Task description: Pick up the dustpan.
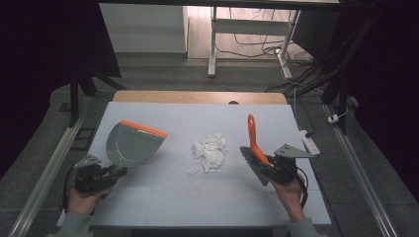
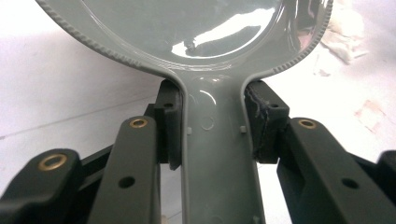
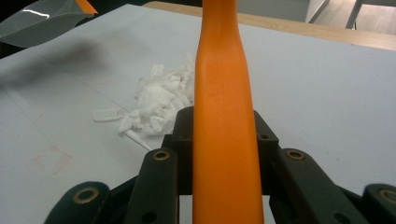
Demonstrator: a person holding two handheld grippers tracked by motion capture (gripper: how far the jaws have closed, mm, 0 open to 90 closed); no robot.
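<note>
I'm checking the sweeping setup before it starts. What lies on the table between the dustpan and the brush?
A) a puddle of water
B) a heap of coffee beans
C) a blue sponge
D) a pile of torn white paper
D: a pile of torn white paper lies on the table, with the dustpan to its left and the brush to its right.

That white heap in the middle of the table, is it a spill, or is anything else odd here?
The torn tissue scraps lie loose on the table, a few strays beside the heap. The left gripper holds a grey dustpan, the right gripper an orange-handled brush. Nothing looks damaged.
</note>
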